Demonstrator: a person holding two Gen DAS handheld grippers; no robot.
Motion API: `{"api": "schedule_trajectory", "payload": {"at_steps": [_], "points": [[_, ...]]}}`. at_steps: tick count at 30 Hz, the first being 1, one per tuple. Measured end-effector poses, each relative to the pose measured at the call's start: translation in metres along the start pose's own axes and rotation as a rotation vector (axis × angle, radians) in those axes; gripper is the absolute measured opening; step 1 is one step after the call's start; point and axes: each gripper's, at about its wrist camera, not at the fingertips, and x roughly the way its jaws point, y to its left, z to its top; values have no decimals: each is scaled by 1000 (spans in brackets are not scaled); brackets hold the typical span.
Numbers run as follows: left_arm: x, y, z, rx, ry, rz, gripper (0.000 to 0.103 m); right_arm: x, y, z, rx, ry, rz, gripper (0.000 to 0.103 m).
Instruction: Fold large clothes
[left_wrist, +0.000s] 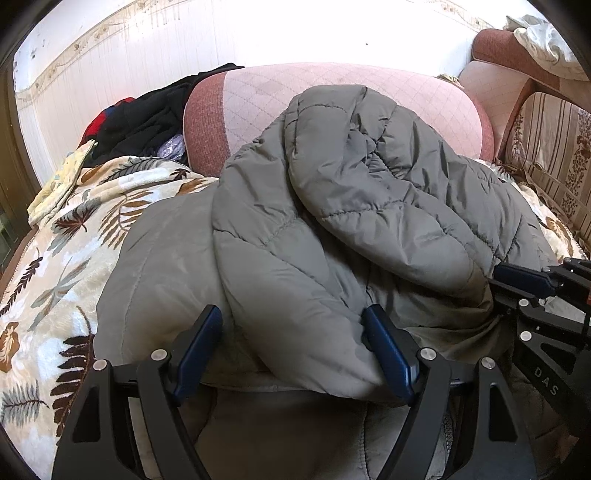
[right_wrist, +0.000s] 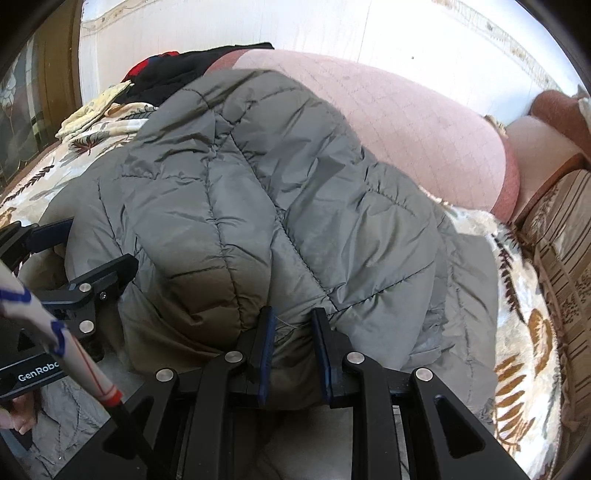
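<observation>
A grey quilted puffer jacket lies bunched on a sofa, over a leaf-patterned blanket. In the left wrist view my left gripper stands wide around a thick fold at the jacket's near edge. The fold fills the gap, and both blue pads press on it. My right gripper is nearly closed, pinching a thin bit of the jacket's near edge. Each gripper shows in the other's view: the right gripper at the jacket's right side, the left gripper at its left.
A pink quilted back cushion rises behind the jacket. A heap of dark clothes lies at the back left. A striped cushion borders the right. A person's sleeve shows at the lower left.
</observation>
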Motion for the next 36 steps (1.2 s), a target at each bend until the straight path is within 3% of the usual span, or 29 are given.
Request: {"api": "schedule_trajectory", "payload": {"at_steps": [14, 24, 32, 36], "points": [[-1, 0, 0, -2, -3, -1, 79, -30, 6, 7, -50, -107, -85, 23], [-6, 0, 1, -4, 3, 4, 79, -3, 1, -2, -28, -10, -37, 24], [-52, 3, -2, -5, -43, 43, 79, -49, -11, 2, 50, -64, 34, 25], [-91, 6, -21, -12, -68, 64, 79, -80, -10, -10, 50, -90, 46, 30]]}}
